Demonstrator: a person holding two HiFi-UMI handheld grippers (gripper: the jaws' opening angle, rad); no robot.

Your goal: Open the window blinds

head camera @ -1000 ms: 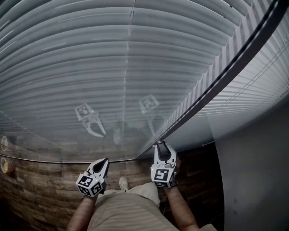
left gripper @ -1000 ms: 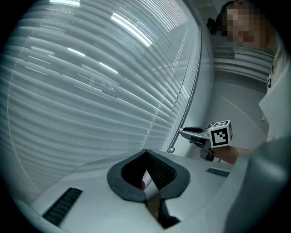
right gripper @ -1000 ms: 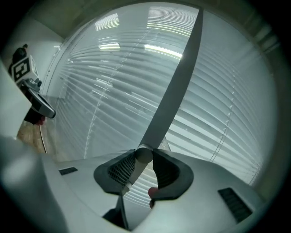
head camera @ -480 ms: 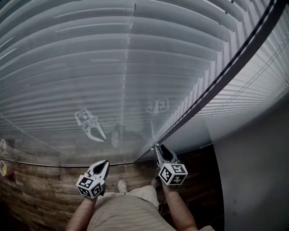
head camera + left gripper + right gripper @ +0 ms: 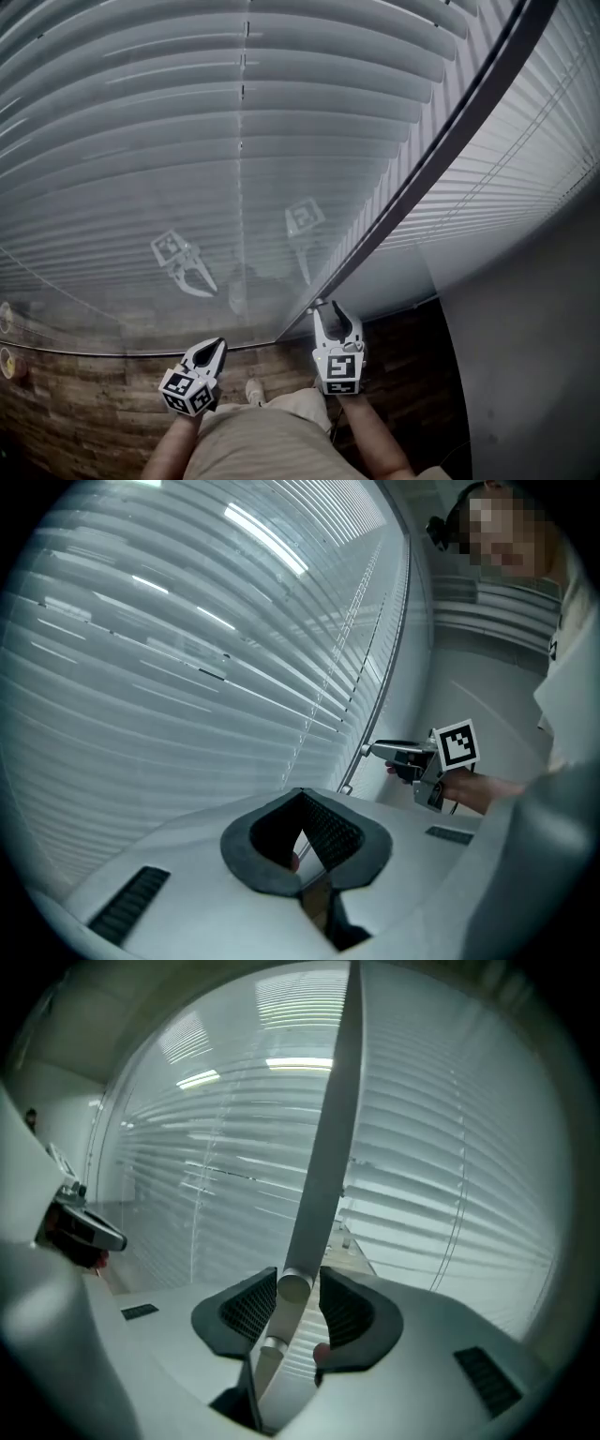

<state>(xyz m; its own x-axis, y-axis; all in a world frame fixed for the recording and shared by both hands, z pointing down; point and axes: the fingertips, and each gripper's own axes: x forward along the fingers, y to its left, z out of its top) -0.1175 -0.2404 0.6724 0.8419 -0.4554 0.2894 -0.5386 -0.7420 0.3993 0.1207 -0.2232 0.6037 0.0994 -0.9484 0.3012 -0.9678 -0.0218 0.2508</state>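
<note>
White horizontal blinds (image 5: 187, 141) fill the window, and their slats overlap so nothing shows through. The tilt wand (image 5: 422, 169) hangs down in front of them as a long dark rod. Its lower end (image 5: 292, 1288) sits between the pads of my right gripper (image 5: 323, 307) (image 5: 295, 1281). These jaws have just been opening; they stand slightly apart with a thin gap beside the wand. The left gripper view shows the same wand (image 5: 394, 667) and right gripper (image 5: 373, 751). My left gripper (image 5: 217, 345) (image 5: 300, 794) hovers to the left with its tips together and nothing in them.
A second blind (image 5: 525, 159) covers the pane right of the wand, and a grey wall (image 5: 525, 366) stands further right. Wood-look floor (image 5: 84, 394) lies below. My own legs (image 5: 262, 441) are at the bottom. Faint reflections of both grippers show on the blinds.
The right gripper rolled to one side half a second ago and has rolled back upright on the wand's end. The left gripper has stayed where it was.
</note>
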